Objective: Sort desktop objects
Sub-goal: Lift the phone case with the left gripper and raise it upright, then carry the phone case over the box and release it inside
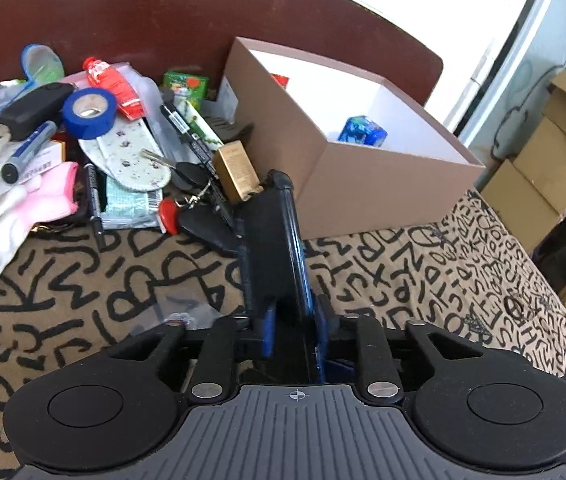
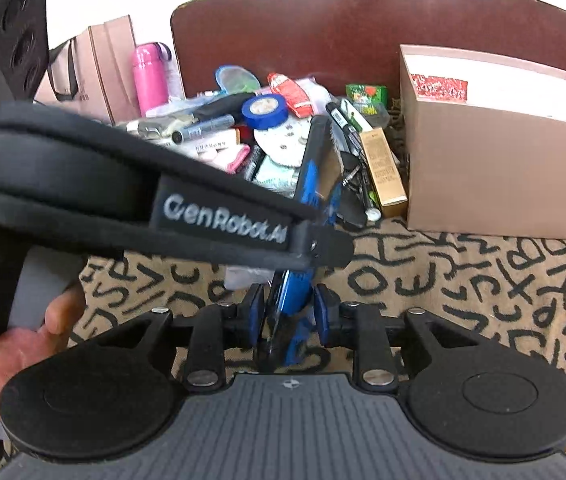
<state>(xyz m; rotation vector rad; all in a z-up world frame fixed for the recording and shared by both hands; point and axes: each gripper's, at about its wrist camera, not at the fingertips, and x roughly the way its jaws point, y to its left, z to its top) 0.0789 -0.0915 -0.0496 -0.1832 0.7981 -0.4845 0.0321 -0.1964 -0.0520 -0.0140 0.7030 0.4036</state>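
A: What's hard to see near the right gripper (image 2: 315,168)?

B: The left gripper's body crosses in front of it, its strap reading "GenRobot.AI", and hides the middle of the fingers. The jaws look clenched, nothing between them that I can make out. The person's hand (image 2: 23,344) is cut off at the left edge.

A: And the left gripper (image 1: 281,184)?

B: Jaws pressed together, empty as far as I can tell, tips just short of the gold box (image 1: 238,171), with the keys (image 1: 191,188) to their left.

A: Beyond the tips?

B: The pile: blue tape (image 1: 90,113), a marker (image 1: 29,152), a red tube (image 1: 113,84), print too small to read. Right of the tips is the open carton (image 1: 363,184) on the lettered cloth (image 1: 443,264); a blue packet (image 1: 363,131) lies inside it.
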